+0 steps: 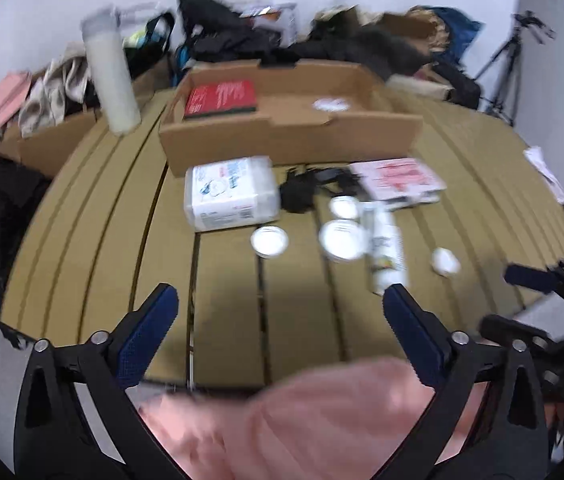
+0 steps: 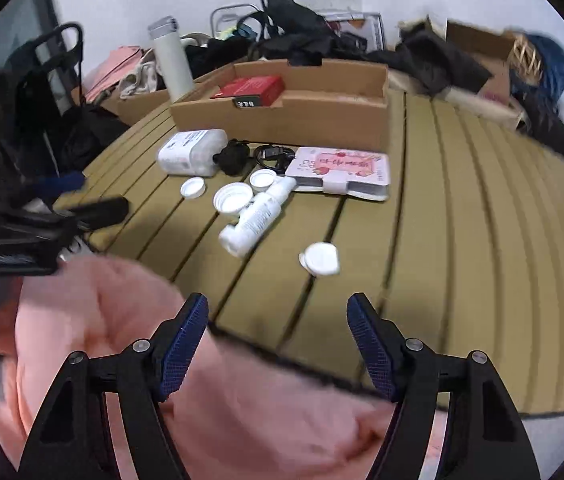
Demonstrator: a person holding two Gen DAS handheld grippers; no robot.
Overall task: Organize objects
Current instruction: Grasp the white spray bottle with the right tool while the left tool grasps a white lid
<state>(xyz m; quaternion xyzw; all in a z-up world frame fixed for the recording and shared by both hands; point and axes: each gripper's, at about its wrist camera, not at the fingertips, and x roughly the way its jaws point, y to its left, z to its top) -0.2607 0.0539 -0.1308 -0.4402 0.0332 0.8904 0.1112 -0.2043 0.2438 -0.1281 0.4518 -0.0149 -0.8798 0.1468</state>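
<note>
So the stuff to sort sits on the slatted table (image 2: 462, 208), just in front of the cardboard box (image 2: 282, 120), which already has a red book (image 2: 252, 88) in it.

Going left to right in the right wrist view: the clear plastic tub (image 2: 190, 152) with the printed label looks stiff and light. I'd grab it across its short sides, though smooth plastic can slip. Next is a black cable bundle (image 2: 250, 156), soft and floppy, so pinch the thick knot, not a loose strand. Then three white lids (image 2: 233, 197) lying flat (thin, light, annoying, probably need an edge pinch). Touching the biggest lid is a white spray bottle (image 2: 258, 212) on its side; it's round, so it could roll, and I'd take it mid-body. The pink notebook (image 2: 340, 168) is flat and rigid enough to lift by an edge. One more small white cap (image 2: 320, 258) sits alone, nearest the grippers.

Claws: the left gripper (image 1: 280, 316) is spread wide with nothing between its pads, hovering over the near table edge. The right gripper (image 2: 278, 332) is spread wide too, holding nothing, above the near edge and a pink sleeve (image 2: 242, 420) (the person's clothing, I think). Neither touches any object.
</note>
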